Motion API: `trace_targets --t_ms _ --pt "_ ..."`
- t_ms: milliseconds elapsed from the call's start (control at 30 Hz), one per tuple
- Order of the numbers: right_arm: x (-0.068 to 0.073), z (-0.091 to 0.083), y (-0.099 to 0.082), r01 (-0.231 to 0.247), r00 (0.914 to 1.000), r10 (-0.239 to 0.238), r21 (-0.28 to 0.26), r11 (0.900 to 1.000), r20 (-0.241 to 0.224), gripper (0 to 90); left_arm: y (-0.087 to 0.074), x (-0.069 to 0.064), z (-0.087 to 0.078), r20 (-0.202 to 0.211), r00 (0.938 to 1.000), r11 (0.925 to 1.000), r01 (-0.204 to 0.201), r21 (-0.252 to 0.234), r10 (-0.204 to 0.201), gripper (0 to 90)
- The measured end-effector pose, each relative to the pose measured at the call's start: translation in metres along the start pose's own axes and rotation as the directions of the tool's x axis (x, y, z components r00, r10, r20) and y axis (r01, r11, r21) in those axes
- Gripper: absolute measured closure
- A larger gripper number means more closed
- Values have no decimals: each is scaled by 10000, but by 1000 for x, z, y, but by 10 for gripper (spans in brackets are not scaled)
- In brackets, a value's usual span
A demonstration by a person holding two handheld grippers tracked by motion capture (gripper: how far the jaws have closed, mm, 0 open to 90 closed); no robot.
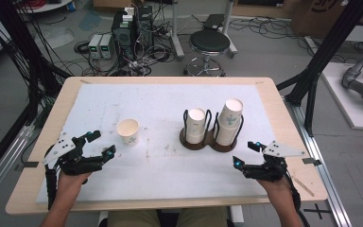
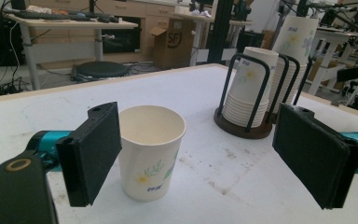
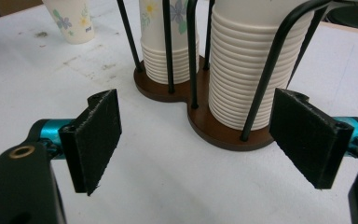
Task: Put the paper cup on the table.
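Paper cup point(image 2: 150, 156) btwn open left gripper point(image 2: 196, 154) jaws; untouched.

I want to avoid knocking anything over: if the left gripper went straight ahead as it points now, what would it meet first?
Probably the single paper cup, standing upright just ahead of the open left gripper, nearer its left jaw; exact depth is unclear.

Beyond the table point(image 1: 38, 142): black stool point(image 1: 210, 42), computer tower point(image 1: 124, 29), tangled floor cables point(image 1: 137, 66).
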State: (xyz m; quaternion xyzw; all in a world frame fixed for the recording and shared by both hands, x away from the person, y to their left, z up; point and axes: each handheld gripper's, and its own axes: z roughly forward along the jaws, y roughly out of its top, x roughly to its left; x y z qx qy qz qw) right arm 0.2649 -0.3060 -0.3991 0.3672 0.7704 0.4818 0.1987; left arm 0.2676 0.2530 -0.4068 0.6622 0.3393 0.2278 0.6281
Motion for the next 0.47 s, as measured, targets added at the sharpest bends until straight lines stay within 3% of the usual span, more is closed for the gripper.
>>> trace_targets --t_ms 467 --pt "-2 0 -1 -25 10000 25 -58 10000 -23 178 -1 2 1 -147 9999 10000 -31 -25 31 155"
